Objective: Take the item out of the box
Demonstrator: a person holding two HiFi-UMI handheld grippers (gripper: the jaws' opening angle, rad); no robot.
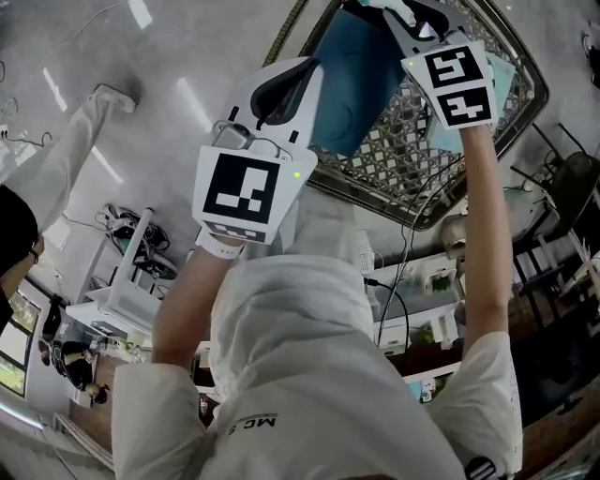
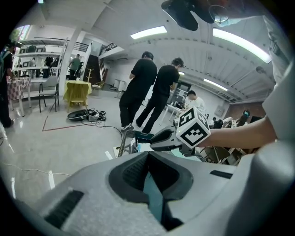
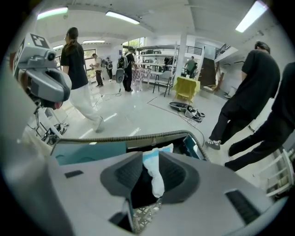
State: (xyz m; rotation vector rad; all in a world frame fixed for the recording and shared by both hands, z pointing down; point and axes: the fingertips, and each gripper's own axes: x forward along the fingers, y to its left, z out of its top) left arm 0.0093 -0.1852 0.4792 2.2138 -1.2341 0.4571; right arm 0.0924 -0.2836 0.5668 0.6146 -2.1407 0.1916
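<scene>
My left gripper point(image 1: 317, 82) is shut on a thin teal flap point(image 2: 152, 198) of the teal box point(image 1: 352, 80), which stands in a wire basket point(image 1: 422, 208). In its own view the flap's edge runs between the closed pads of the left gripper point(image 2: 150, 177). My right gripper point(image 1: 405, 11) reaches into the box from the far side. A white and light-blue packet point(image 3: 154, 173) lies between the jaws of the right gripper point(image 3: 150, 177), and a dark gap shows beside it, so the jaws stand open. Part of the box's inside is hidden by both grippers.
The basket's rim point(image 3: 138, 137) curves round the box. Several people point(image 2: 140, 90) stand on the grey floor nearby. A yellow-draped table point(image 2: 77, 91), cables point(image 2: 87, 115) and shelves point(image 1: 127, 281) are farther off. My own torso point(image 1: 300, 375) fills the lower head view.
</scene>
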